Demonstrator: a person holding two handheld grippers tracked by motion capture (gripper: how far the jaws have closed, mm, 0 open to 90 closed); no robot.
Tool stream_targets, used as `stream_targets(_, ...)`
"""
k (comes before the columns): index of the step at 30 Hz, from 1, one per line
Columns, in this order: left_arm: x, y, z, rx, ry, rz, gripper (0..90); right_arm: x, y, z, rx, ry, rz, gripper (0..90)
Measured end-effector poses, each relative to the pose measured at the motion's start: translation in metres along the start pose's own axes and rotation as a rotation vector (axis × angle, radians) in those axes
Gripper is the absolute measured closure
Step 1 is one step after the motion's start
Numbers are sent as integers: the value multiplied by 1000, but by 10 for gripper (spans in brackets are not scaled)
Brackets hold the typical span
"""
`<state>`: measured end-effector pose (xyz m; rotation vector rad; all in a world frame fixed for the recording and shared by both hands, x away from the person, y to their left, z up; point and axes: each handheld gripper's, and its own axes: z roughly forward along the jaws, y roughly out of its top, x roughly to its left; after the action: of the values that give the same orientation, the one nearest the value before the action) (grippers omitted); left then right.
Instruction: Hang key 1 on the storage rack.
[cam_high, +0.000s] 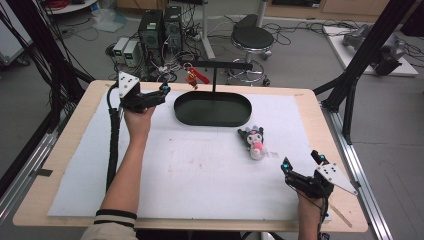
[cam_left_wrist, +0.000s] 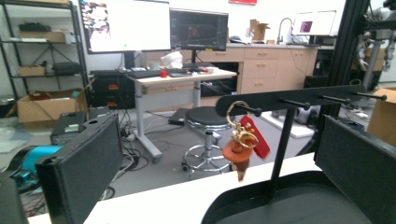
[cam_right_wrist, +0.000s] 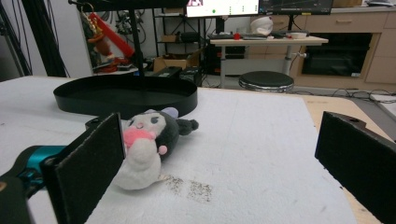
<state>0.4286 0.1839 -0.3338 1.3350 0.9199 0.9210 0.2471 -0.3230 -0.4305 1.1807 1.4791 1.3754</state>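
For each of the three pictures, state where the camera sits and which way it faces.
High view: above the table, looking forward and down; forearms, left gripper, right gripper.
Left gripper view: behind its open jaws, facing the keychain on the rack.
Right gripper view: behind its open jaws, facing the plush toy.
Shared: the black tray.

Black oval tray (cam_high: 212, 119); black rack (cam_high: 220, 65). Keychain (cam_high: 192, 76): orange figure, red tag, gold ring. Plush toy (cam_high: 254, 141): black hood, white body, pink patches. Tabletop (cam_high: 75, 130): pale wood under white sheet (cam_high: 200, 170).
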Motion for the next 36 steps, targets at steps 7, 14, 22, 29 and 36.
stream_targets(7, 12, 2, -28, -33, 22, -2, 17, 4, 1, 2, 0, 10, -8, 8)
stream_targets(14, 23, 7, -61, -66, 56, 19, 17, 6, 2, 2, 2, 13, -11, 8)
stream_targets(22, 34, 4, -101, -70, 89, 47, 17, 8, 2, 2, 1, 18, -13, 8)
stream_targets(29, 41, -4, -136, -55, 111, 74, 17, 11, 3, 3, 2, 25, -19, 8)
stream_targets(36, 50, -15, -167, -54, 137, 40, 17, 11, 3, 4, 2, 28, -18, 8)
